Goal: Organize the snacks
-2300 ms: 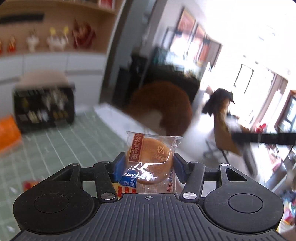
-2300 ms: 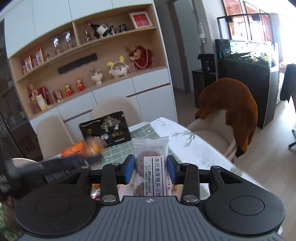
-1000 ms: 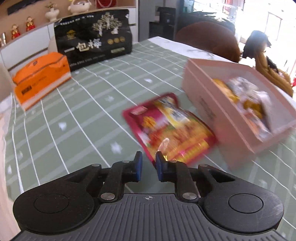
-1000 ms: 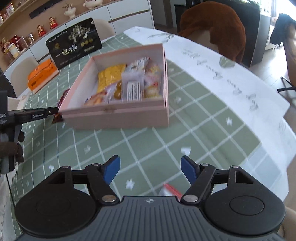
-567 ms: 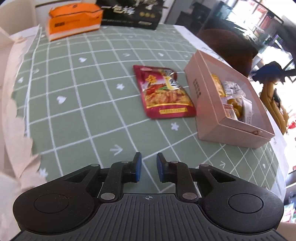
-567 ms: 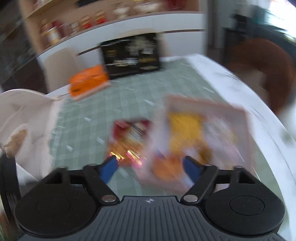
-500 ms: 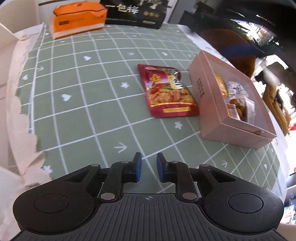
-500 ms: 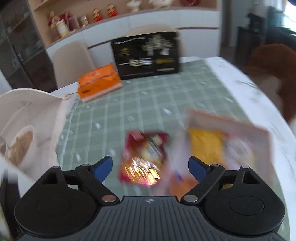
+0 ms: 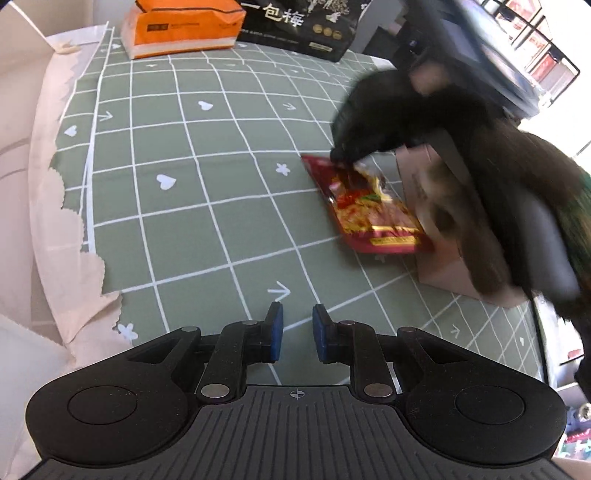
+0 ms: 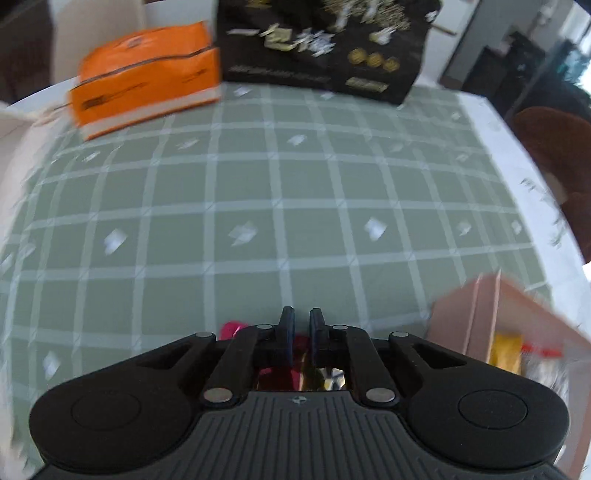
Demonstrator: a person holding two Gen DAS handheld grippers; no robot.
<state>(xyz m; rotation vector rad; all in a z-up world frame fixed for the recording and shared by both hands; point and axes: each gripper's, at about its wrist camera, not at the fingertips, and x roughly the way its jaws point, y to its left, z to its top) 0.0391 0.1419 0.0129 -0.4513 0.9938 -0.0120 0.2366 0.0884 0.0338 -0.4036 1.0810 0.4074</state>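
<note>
A glossy red foil snack packet [image 9: 373, 210] printed with yellow and orange food is seen lying flat on the bench [image 9: 207, 206], just beside the pale pink cardboard box [image 9: 439, 258]. Its far top corner is pinched by the right claw [image 9: 341, 157], whose jaws have closed on it, while the left claw [image 9: 297, 338] is held narrow and empty nearer than the packet. The bench is covered by a green cloth with a white grid, and an orange tissue pack [image 9: 184, 26] and a black gift bag [image 9: 303, 26] are set at its far edge, well beyond the box.

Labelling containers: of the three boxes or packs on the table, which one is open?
The pink box, beside the red snack bag: its top is open, with snacks inside. The orange pack and black pack are sealed.
</note>
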